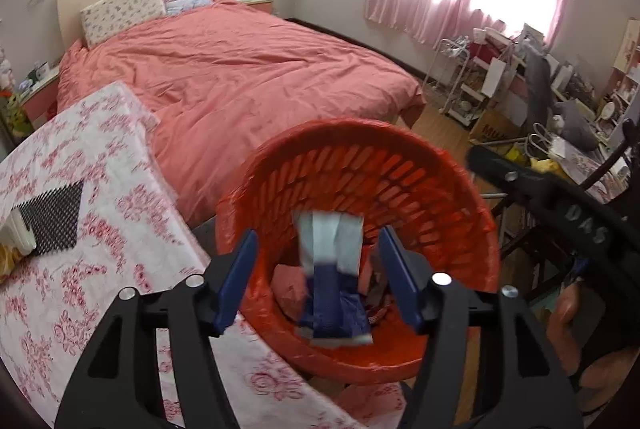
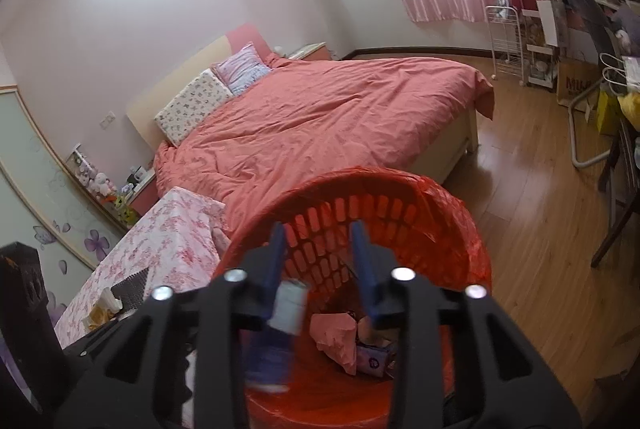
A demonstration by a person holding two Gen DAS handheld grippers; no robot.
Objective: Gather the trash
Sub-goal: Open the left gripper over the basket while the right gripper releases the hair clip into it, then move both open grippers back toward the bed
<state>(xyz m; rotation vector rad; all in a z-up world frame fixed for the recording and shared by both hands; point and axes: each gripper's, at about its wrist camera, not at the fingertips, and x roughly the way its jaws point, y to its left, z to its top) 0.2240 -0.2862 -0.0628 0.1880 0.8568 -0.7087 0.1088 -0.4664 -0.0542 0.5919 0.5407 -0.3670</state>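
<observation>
A red slatted waste basket (image 1: 400, 165) (image 2: 400, 197) lined with a red bag stands below both grippers, beside the table. My left gripper (image 1: 318, 233) is open above its mouth. A blurred blue-and-white wrapper (image 1: 332, 281) hangs loose between the jaws, clear of both pads. My right gripper (image 2: 319, 227) is open over the same basket. A blurred white-and-blue roll-shaped piece (image 2: 286, 309) sits just under its left finger, apart from the right one. Crumpled pink paper (image 2: 336, 337) and a purple packet (image 2: 372, 357) lie in the basket. The right gripper's black body (image 1: 560, 205) crosses the left wrist view.
A table with a pink floral cloth (image 1: 80, 269) (image 2: 168, 241) stands left of the basket and carries a black mesh item (image 1: 52, 217). Behind lies a bed with a salmon cover (image 1: 240, 77). Wooden floor (image 2: 520, 229) spreads right toward cluttered shelves (image 1: 500, 77).
</observation>
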